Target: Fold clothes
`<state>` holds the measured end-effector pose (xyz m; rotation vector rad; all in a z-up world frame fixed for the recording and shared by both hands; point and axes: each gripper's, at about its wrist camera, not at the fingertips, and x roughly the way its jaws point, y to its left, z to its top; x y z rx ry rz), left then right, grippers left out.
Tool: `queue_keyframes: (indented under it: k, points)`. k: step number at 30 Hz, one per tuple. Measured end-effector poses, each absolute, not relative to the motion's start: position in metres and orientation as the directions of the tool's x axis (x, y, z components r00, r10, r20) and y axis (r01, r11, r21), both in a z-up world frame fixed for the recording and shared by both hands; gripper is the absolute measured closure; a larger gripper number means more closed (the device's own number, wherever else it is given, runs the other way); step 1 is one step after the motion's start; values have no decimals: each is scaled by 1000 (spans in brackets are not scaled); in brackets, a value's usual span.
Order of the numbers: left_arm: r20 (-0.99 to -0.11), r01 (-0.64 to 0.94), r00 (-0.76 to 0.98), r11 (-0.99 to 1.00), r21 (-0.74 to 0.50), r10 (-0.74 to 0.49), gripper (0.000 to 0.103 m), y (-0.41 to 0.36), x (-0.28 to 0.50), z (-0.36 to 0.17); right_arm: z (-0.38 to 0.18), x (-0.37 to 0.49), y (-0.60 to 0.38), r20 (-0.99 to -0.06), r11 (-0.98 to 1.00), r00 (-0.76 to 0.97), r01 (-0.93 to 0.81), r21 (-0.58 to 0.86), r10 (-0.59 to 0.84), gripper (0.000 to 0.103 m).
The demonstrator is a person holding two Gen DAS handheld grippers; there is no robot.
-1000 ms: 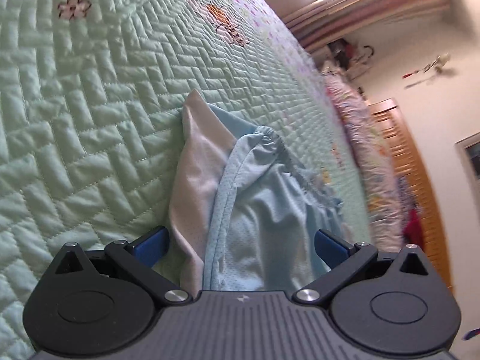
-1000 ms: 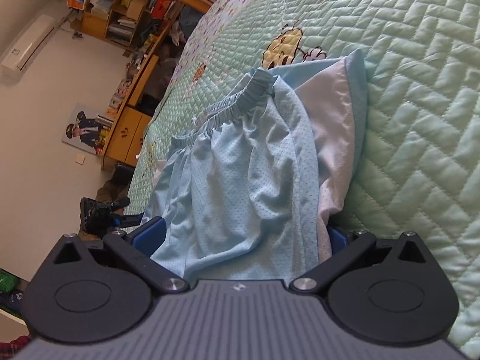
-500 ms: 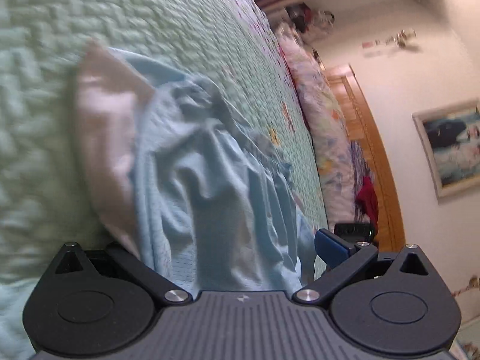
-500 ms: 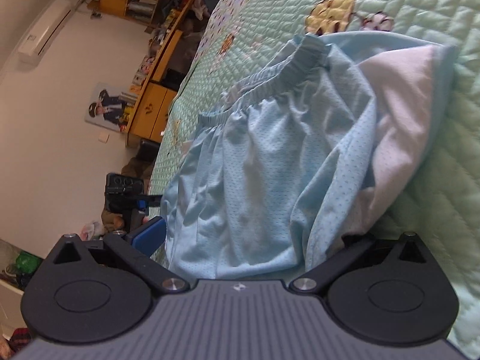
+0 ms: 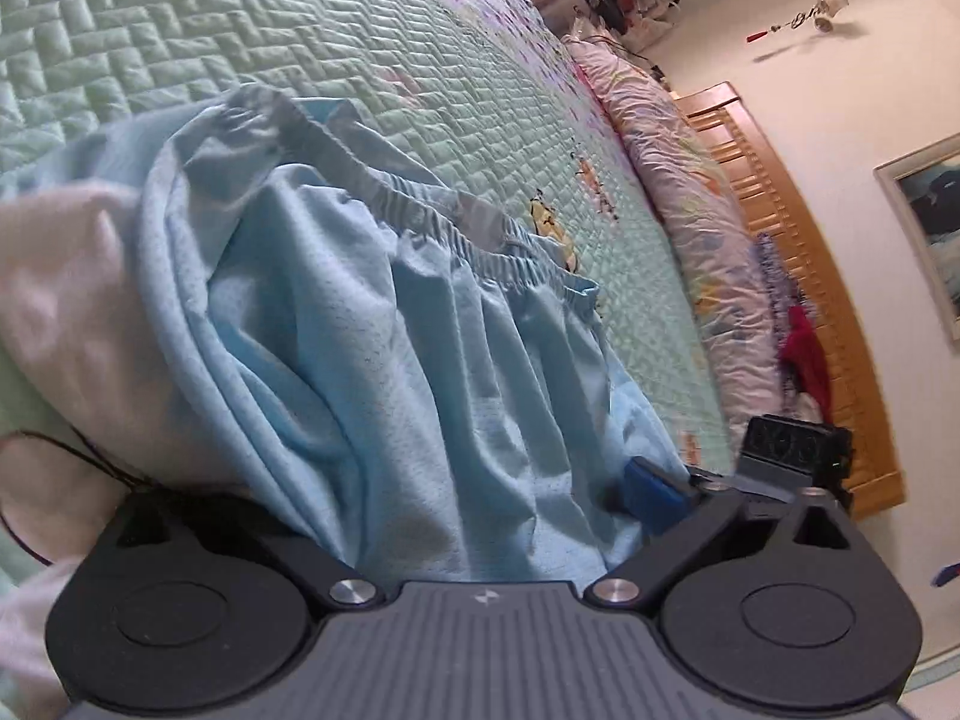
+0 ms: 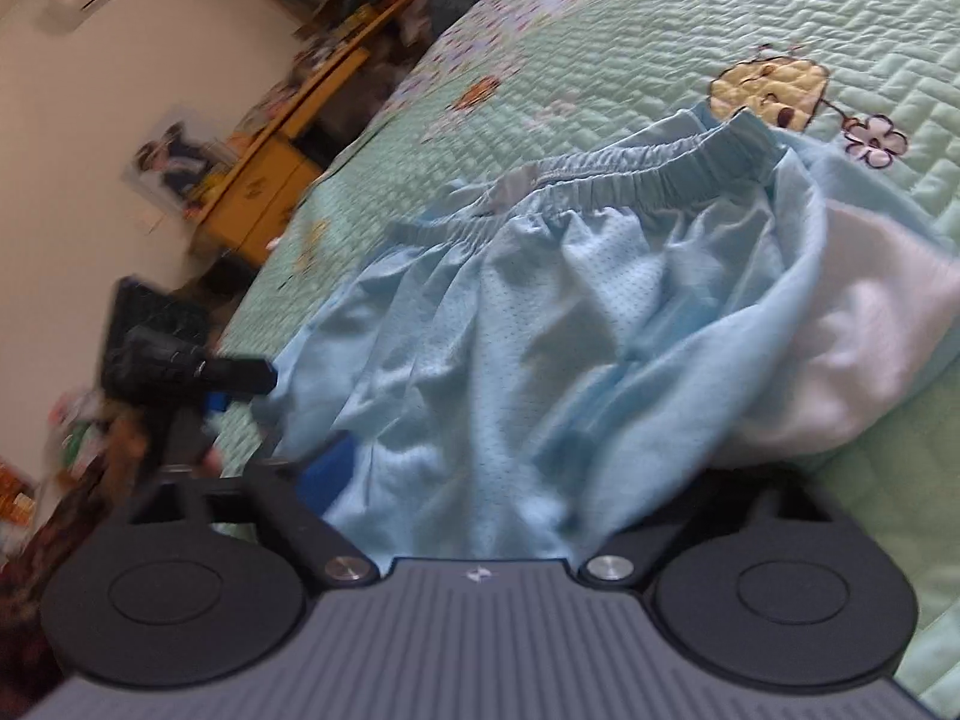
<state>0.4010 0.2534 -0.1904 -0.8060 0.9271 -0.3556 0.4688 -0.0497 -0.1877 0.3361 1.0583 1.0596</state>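
Observation:
Light blue mesh shorts point(image 5: 384, 324) with a gathered elastic waistband point(image 6: 630, 180) and a pale white side panel point(image 6: 858, 348) lie on a green quilted bedspread point(image 5: 180, 60). My left gripper point(image 5: 444, 498) is at the near hem, jaws closing, with bunched cloth between them. Only its right blue pad point(image 5: 651, 501) shows; cloth hides the left one. My right gripper point(image 6: 528, 480) is at the same hem further along, jaws closing over cloth, its left blue pad point(image 6: 333, 468) visible. Each view shows the other gripper point(image 5: 792, 450) point(image 6: 180, 360) at the hem's far end.
A long patterned pillow point(image 5: 678, 192) and a wooden headboard point(image 5: 798, 276) line one end of the bed. A yellow cabinet point(image 6: 264, 192) and cluttered shelves stand against the wall beyond the other end. A dark thread point(image 5: 72, 450) lies on the white panel.
Both grippers have slid sideways along the hem, so the shorts now fill more of each view. The jaws stand narrower than before. Each gripper has come into the other's view.

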Motion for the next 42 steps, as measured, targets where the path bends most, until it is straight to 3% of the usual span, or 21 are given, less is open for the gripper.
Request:
queue_keyframes:
  k: [1,2,3,7,12,17,20,27,32,38,42]
  points:
    - [-584,-73,573,674,-735,-575,40,249,400,-190,-190,467,-48,-546,514,105,-518,683,831,80]
    - [-596,-97,572,676,-731,-563,67,244,400,-191,-192,464,-47,-533,515,120,-501,696,837,82]
    - [-607,-118,572,677,-726,-551,75,239,399,-191,-194,460,-46,-521,515,135,-483,708,843,82]
    - [-585,-106,607,675,-730,-538,81,221,386,-176,-196,445,-58,-388,437,201,-400,806,899,83]
    - [-502,-9,633,642,-766,-589,82,185,360,-132,-191,418,-106,-79,156,258,-291,944,963,85]
    - [-413,150,588,596,-789,-695,82,113,332,-81,-169,362,-189,133,-32,348,-281,959,928,85]
    - [-375,234,518,549,-802,-769,82,54,318,-57,-149,312,-251,211,-83,406,-311,947,889,85]
    - [-336,395,253,414,-820,-907,82,-133,283,-31,-110,167,-411,276,-32,609,-380,925,744,85]
    - [-345,480,39,321,-816,-938,82,-287,256,-23,-96,55,-524,249,107,772,-377,920,584,85]
    - [-365,573,-168,210,-792,-916,81,-459,202,-23,-88,-69,-634,236,258,927,-314,914,292,84]
    - [-451,594,-194,262,-760,-871,76,-550,175,-60,-110,-145,-684,180,379,982,-190,906,63,84]
